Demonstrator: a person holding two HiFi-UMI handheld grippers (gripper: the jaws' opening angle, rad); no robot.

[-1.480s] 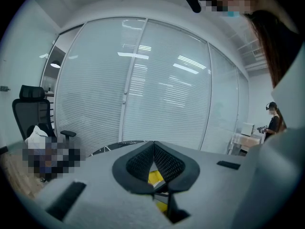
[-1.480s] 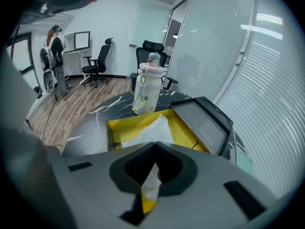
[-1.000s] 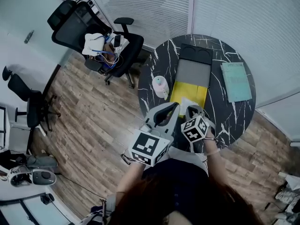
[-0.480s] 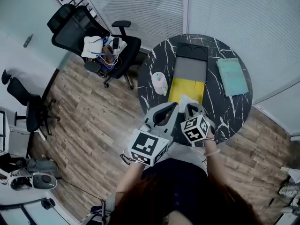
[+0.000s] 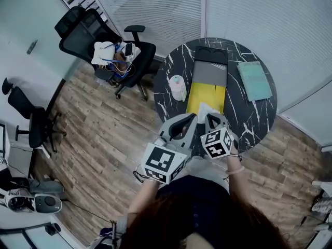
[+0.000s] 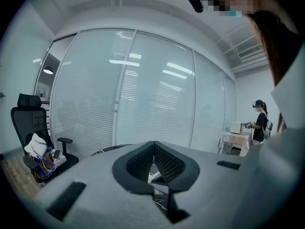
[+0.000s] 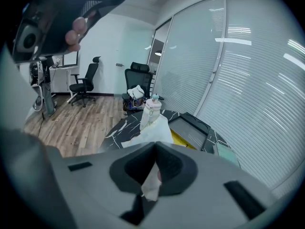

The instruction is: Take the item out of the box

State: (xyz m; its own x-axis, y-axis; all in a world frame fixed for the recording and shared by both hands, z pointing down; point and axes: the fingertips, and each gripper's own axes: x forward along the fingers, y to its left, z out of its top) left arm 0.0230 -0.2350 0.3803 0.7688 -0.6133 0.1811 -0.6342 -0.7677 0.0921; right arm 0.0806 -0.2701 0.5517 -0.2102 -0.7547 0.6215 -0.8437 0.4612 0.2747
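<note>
Right gripper (image 7: 155, 168): jaws clamped on the white sheet (image 7: 155, 130), which is held over the near end of the yellow box (image 5: 207, 95) on the table (image 5: 254, 118). Left gripper (image 6: 153, 163): jaws together, nothing between. Since a second ago, almost no shift is noted; withdrawal is judged begun, and clearance of the box cannot be told.

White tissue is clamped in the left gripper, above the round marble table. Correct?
Wrong gripper. The white tissue is clamped in the right gripper, as the right gripper view shows. The left gripper is shut with nothing between its jaws. The rest stands: the tissue is above the round marble table.
</note>
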